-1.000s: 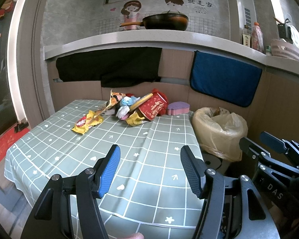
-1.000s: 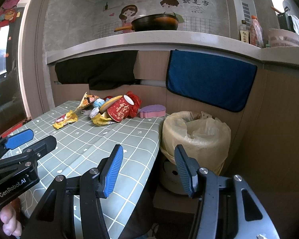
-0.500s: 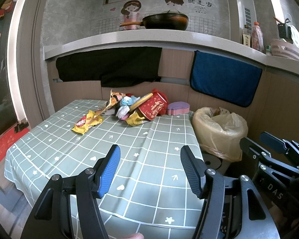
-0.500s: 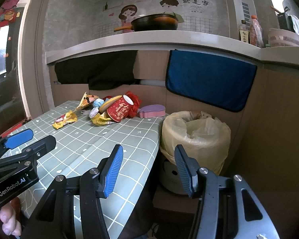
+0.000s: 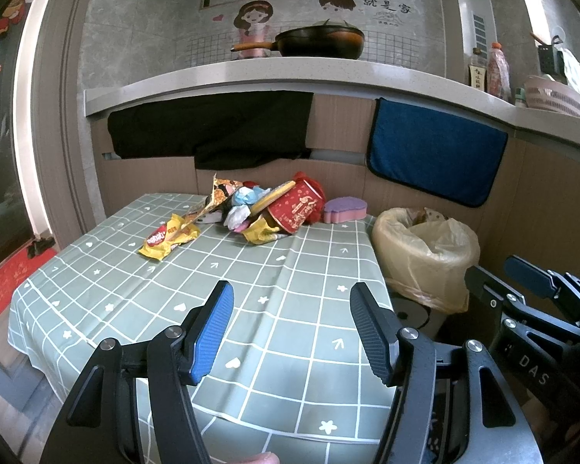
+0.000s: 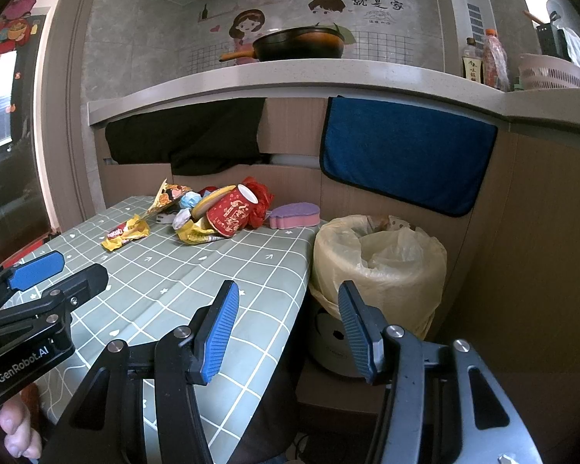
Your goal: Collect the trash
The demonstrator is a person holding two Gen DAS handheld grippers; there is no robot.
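A heap of trash lies at the far side of the green checked table (image 5: 197,282): a red paper cup (image 5: 295,208) on its side, a yellow snack wrapper (image 5: 168,236), crumpled wrappers and tissues. The cup (image 6: 232,212) and yellow wrapper (image 6: 125,234) also show in the right wrist view. A bin lined with a yellowish bag (image 5: 425,247) (image 6: 381,263) stands off the table's right edge. My left gripper (image 5: 290,328) is open and empty above the near table. My right gripper (image 6: 288,328) is open and empty over the table's right edge, near the bin.
A purple-pink sponge (image 5: 346,208) lies beside the heap. A wooden panel wall with a blue towel (image 5: 433,158) and a black cloth (image 5: 212,131) stands behind. A counter above holds a black pan (image 5: 317,42). A red mat (image 5: 0,290) lies on the floor left.
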